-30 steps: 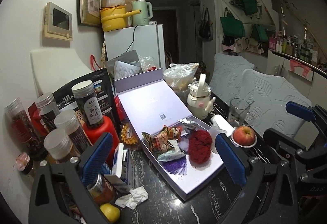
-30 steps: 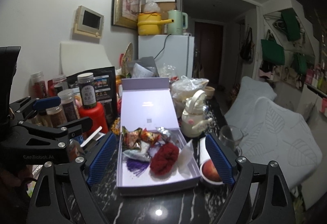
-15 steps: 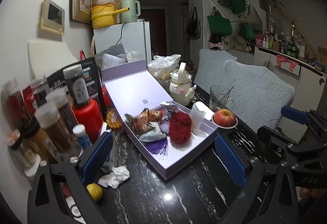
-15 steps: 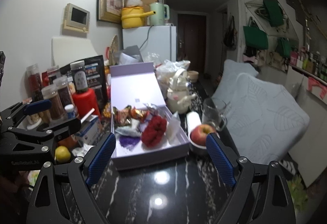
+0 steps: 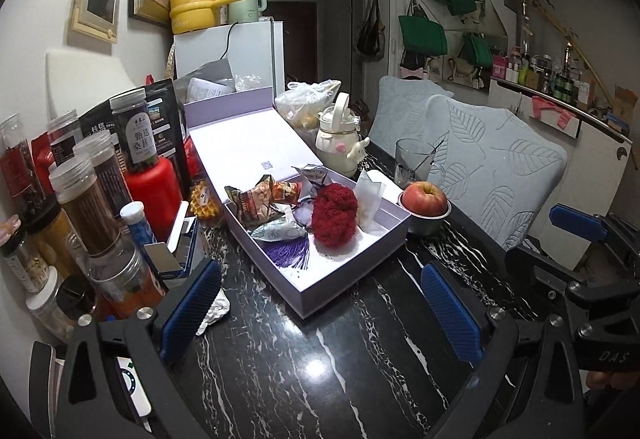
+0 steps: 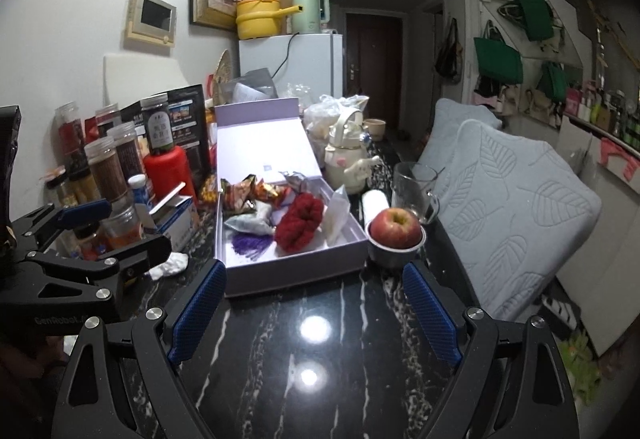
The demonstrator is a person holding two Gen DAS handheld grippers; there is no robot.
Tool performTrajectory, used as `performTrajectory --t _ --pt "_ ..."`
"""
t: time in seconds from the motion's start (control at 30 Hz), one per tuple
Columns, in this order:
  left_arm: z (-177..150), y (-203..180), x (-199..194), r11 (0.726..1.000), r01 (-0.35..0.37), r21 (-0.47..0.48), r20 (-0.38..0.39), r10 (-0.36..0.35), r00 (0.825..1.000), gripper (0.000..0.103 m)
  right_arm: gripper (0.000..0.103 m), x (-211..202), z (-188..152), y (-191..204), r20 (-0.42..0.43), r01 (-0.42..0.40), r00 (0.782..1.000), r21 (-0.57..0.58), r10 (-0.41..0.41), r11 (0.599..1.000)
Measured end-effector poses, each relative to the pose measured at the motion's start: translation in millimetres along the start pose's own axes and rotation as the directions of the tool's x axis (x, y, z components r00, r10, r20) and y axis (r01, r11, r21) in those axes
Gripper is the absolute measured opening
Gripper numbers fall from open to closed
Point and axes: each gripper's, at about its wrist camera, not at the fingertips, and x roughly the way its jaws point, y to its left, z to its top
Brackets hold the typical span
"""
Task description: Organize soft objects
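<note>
Black marble with white veins covers the tabletop (image 5: 304,367), which sits in a cluttered room with a white fridge (image 5: 236,51) at the far end and a leaf-patterned cushion (image 6: 520,199) along the right side. Near the middle of the table lies an open lilac box (image 5: 316,279), its lid folded back toward the far side. Inside it, a fuzzy red yarn bundle (image 5: 334,213) rests toward the right, just beside a translucent white pouch (image 5: 370,197) that leans against the box's right wall. Crinkled snack packets (image 5: 256,199) fill the far left part of the box, and a purple tassel (image 5: 290,251) lies on the box floor on the near side of them. Just right of the box, an apple (image 6: 396,227) sits in a small metal bowl (image 6: 390,257), with an empty glass mug (image 6: 414,187) and a cream teapot (image 5: 340,143) farther back. Spice jars (image 5: 88,207) and a red bottle (image 5: 154,195) crowd the left edge, and a crumpled tissue (image 6: 170,265) lies on the marble near them. The left gripper (image 5: 320,311) hangs over the near tabletop short of the box, its blue pads spread wide with nothing between them. The right gripper (image 6: 314,313) does likewise, jaws wide apart and empty.
</note>
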Motion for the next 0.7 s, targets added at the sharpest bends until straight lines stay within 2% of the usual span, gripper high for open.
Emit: performTrajectory --t 0.7 --pt "-2 -2 -12 1.0 0.003 -0.004 0.022 -0.003 1.0 0.102 0.091 -13 -6 2 0.011 -0.003 1.0 -0.019 0.003 1.0"
